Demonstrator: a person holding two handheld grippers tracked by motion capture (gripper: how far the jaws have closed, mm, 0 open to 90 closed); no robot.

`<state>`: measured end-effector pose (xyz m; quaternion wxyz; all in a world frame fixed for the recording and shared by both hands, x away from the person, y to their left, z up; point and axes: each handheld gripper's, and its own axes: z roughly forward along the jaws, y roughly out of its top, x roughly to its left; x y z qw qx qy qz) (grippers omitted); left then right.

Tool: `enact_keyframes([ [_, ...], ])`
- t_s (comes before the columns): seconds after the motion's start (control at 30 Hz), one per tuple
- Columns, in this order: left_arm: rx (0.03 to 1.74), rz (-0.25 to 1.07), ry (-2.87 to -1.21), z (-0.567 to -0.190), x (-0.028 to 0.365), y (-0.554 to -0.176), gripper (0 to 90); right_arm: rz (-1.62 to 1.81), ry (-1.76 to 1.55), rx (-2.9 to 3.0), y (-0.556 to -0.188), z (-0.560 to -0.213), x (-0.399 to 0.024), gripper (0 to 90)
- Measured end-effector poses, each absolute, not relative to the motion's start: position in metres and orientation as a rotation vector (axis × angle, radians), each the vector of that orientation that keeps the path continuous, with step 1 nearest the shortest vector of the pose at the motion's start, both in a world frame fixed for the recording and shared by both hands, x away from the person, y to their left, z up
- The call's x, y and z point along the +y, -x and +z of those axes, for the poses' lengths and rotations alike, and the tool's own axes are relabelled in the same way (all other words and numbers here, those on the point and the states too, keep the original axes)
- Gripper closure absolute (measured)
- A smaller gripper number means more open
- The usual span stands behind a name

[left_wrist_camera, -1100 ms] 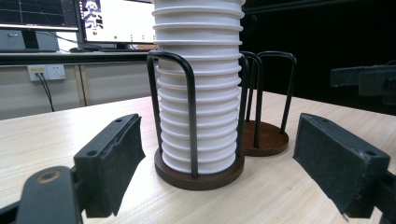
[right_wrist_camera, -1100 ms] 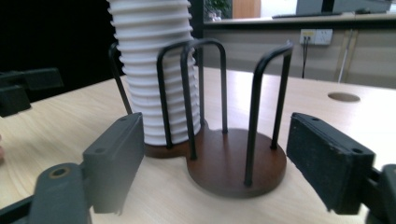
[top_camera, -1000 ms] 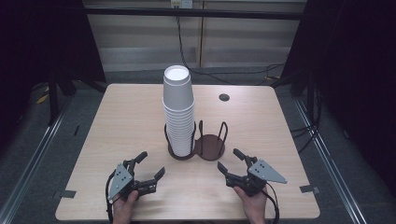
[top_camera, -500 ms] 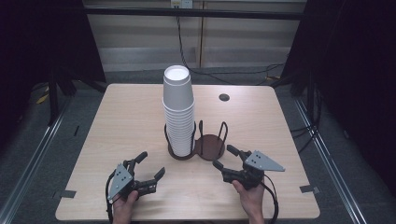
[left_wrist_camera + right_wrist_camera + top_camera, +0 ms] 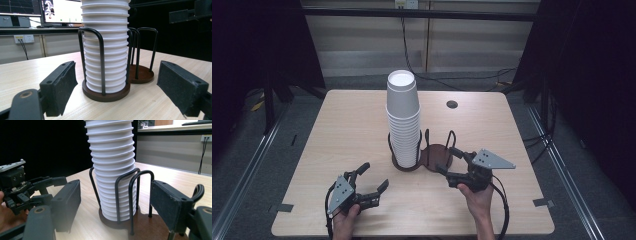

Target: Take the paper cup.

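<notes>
The right gripper [image 5: 451, 161] has moved up and closer to the rack [image 5: 432, 157] since a second ago. The left gripper [image 5: 374, 176] has stayed where it was. The cups [image 5: 403, 117] and the rack have not moved.

The cups are a tall white stack. They stand in the left ring of the rack, inside its black wire loops. The right ring of the rack is empty, and it is right beside the cups.

The right gripper is just beside the rack, at its empty ring. Its jaws are apart and hold nothing. In the right gripper view, the cups [image 5: 112, 167] and the wire loops show between the jaws, a little farther off.

The left gripper is near the rack, on the person's side of it and to the left. Its jaws are apart too, with nothing in them. In the left gripper view, the cups [image 5: 105, 45] stand past the jaws.

The rack sits near the middle of the table [image 5: 337, 130].
</notes>
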<state>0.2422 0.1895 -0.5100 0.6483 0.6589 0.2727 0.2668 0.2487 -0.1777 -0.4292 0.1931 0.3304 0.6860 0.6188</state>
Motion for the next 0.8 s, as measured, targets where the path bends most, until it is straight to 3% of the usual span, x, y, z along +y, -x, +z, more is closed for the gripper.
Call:
enact_keyframes([
  [0.23,0.62,0.606,-1.498,-0.51,0.189,-0.242,15.5,1.752,-0.928,1.963,-0.258,-0.419,-0.177,24.4],
  [0.33,0.62,0.606,-1.497,-0.51,0.189,-0.242,15.5,1.753,-0.913,1.986,-0.264,-0.409,-0.173,19.4],
  [0.8,0.618,0.605,-1.499,-0.51,0.19,-0.242,15.5,1.735,-0.846,2.042,-0.282,-0.376,-0.16,18.7],
])
